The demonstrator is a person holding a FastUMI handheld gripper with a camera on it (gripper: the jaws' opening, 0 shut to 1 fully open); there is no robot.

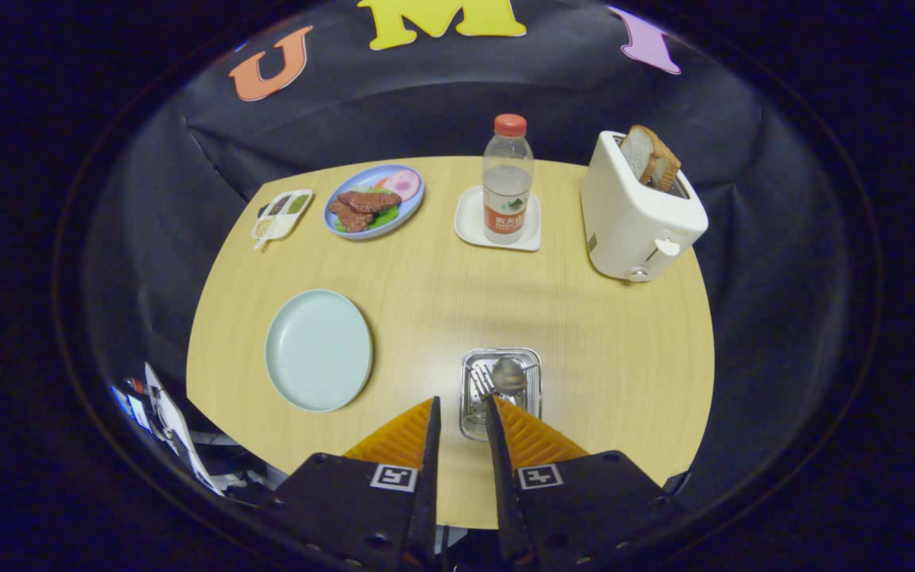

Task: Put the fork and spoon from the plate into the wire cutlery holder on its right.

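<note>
Item: two-finger gripper (462,409), raised above the near edge of the round pale-wood table (624,334). Fingers (432,429) stand parted with a narrow gap between them; bare tabletop shows through the gap and nothing is held.

Item: square silver wire cutlery holder (473,413), upright on the table just ahead of the fingertips, partly covered by the right finger. It contains a silver metal fork (482,383), tines up, and a silver metal spoon (509,375), bowl up, the two heads leaning close together toward the far side of the basket. Handles run down inside, which presumably keeps both pieces standing.

Item: round pale mint-green plate (318,349), flat on the table to the left of the holder and well apart from it. No cutlery lies on it. Judgement: both pieces are already delivered and the task looks complete, which would account for the empty, slackened gripper standing clear of the basket.

Item: clear plastic water bottle with a red cap (507,179), upright on a white square saucer (473,226), far side of the table beyond the holder.

Item: white two-slot toaster (636,218) with bread slices (652,156) protruding, far right.

Item: blue oval plate of meat and greens (414,199), far left; beside it a white divided condiment dish (281,214).
</note>
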